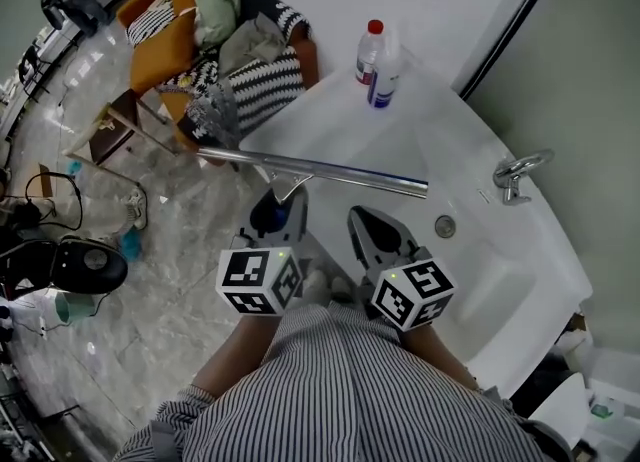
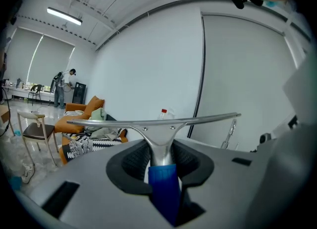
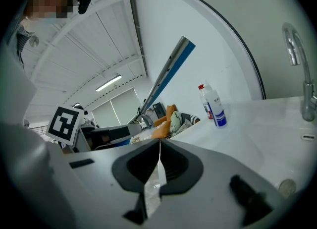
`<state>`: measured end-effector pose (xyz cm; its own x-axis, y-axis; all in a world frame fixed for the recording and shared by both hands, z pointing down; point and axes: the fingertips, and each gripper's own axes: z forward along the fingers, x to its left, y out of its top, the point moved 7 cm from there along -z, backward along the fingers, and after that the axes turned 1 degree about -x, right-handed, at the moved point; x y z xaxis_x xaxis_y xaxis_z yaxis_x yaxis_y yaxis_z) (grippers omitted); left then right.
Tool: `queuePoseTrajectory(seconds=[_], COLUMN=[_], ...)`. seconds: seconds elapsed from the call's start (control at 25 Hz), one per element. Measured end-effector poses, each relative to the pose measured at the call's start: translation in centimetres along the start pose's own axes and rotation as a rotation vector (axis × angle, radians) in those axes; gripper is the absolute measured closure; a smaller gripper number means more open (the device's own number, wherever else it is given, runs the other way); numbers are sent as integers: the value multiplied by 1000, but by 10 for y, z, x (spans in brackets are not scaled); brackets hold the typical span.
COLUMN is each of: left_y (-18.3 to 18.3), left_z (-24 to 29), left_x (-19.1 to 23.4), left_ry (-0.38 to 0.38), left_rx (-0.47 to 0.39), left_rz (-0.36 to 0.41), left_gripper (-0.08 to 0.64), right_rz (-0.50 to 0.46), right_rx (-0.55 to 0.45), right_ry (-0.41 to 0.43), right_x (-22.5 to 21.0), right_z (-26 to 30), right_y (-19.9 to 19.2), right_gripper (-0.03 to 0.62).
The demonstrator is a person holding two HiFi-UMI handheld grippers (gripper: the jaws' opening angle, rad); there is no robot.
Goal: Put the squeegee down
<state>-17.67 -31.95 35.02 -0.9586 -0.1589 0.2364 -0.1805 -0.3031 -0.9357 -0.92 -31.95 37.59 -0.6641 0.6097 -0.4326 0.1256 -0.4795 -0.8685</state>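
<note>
Now | squeegee [image 1: 315, 170]: shiny metal bar, blue handle, perhaps plastic | left gripper [image 2: 161, 166] clamped

**Bare tub middle, cluttered edges**

The tub [image 1: 340, 125] is bare through its middle. A bottle [image 1: 378, 60] stands at the far rim, a faucet [image 1: 520, 172] at the right, and the squeegee [image 1: 330, 170] crosses the near side.

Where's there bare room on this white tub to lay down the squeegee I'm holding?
Bare tub ledge lies between the bottle and the squeegee blade, and more runs from the bottle toward the faucet. The basin around the drain is bare too. Crowded only at the bottle's corner and beside the faucet.
</note>
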Motion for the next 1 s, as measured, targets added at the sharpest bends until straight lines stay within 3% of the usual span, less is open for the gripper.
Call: queuePoseTrajectory(seconds=[0.48,1.0], left_y=[6,-5], left_z=[38,80], left_x=[26,37], left_ry=[-4,-8], left_rx=[26,77], left_rz=[-19,-23], left_gripper=[436,436], right_rz=[-39,-20], right_rx=[41,95], right_ry=[7,-5], right_x=[-5,-28], right_z=[35,56], right_y=[11,5], right_gripper=[575,575])
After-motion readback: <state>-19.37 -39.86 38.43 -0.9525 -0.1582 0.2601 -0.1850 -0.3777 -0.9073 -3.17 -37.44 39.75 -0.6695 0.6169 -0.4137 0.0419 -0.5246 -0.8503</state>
